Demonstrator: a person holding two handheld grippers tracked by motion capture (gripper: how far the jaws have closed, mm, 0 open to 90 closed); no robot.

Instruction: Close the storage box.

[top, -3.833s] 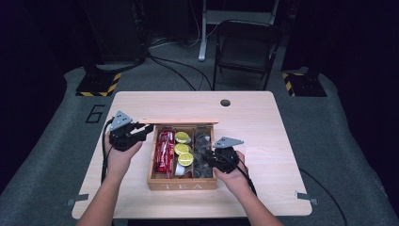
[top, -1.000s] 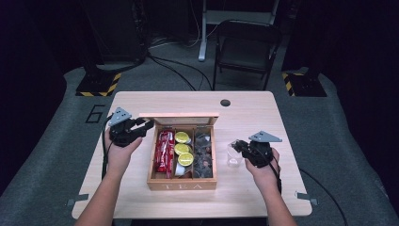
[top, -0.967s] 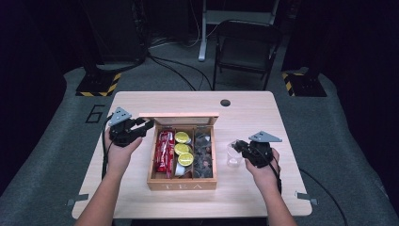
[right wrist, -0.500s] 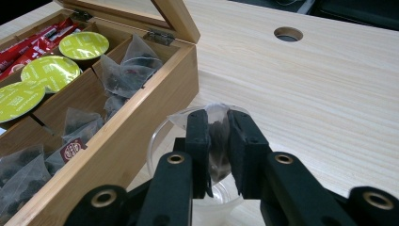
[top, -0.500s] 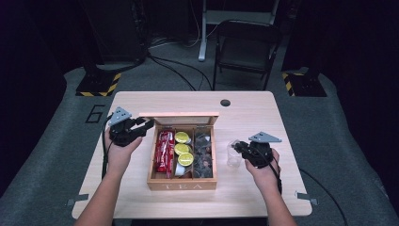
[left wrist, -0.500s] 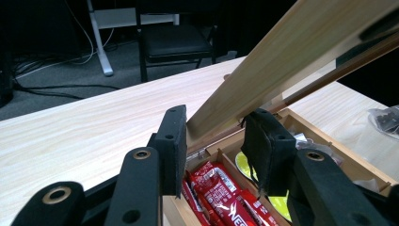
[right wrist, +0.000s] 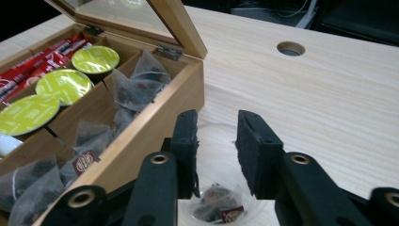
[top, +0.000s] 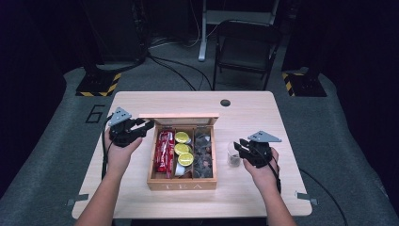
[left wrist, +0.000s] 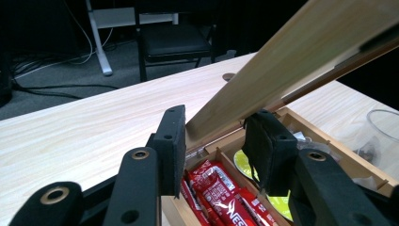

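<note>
Wooden tea box (top: 182,183) lid (left wrist: 291,61) pinched by left gripper (left wrist: 214,141); right gripper (right wrist: 215,141) spread above glass (right wrist: 221,207), rim half hidden, teabag (right wrist: 217,207) inside.

Wooden table (top: 141,188) bears tea box (top: 181,179), glass (top: 233,154).

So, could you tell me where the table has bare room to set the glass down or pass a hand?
The far strip behind the tea box around the cable hole is bare, as is the near edge before the box. It is crowded between the box and the glass cup, under the right gripper, and at the lid, where the left gripper sits.
</note>
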